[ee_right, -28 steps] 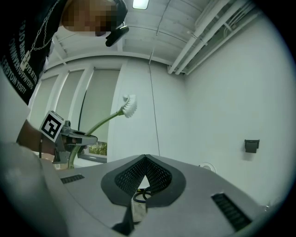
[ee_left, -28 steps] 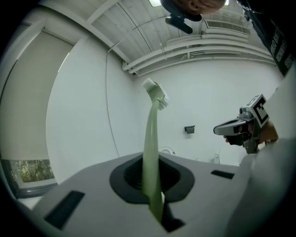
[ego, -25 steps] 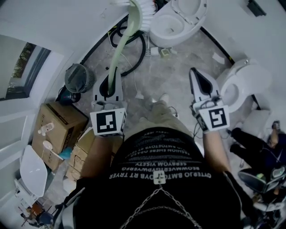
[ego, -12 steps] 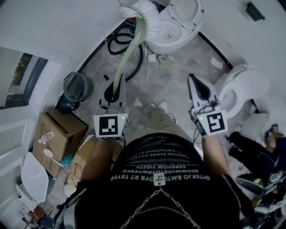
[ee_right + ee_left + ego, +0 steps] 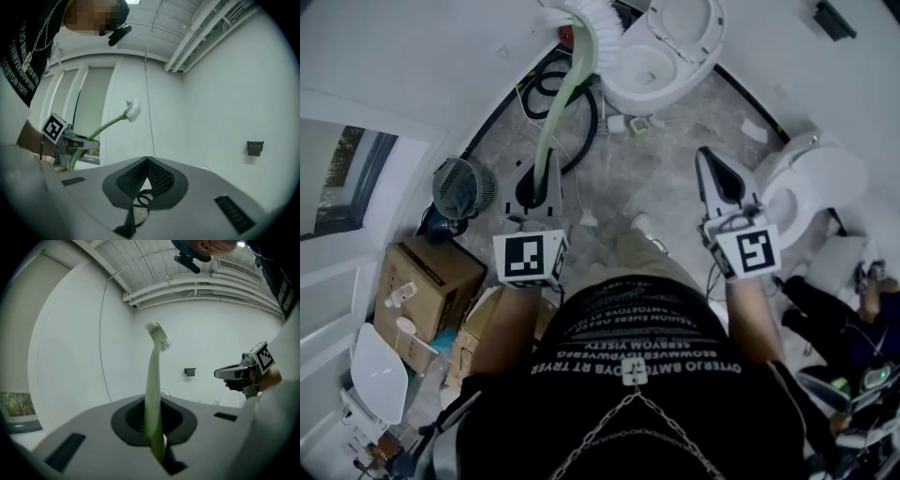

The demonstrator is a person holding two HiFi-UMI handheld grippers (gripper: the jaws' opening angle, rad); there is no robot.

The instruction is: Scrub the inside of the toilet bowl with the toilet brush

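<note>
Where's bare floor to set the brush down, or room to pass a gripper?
Bare floor lies between the left gripper, holding the toilet brush, and the right gripper, below the toilet. A narrower strip runs between that toilet and the second toilet, with a paper scrap in it. Crowded: hose coil, fan and boxes on the left.

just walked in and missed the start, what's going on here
A person holds a green toilet brush in the left gripper, with the jaws shut on its handle. The bristle head is up in the air beside the open toilet and is not in the bowl yet. The right gripper is shut and empty, held out in front.
</note>
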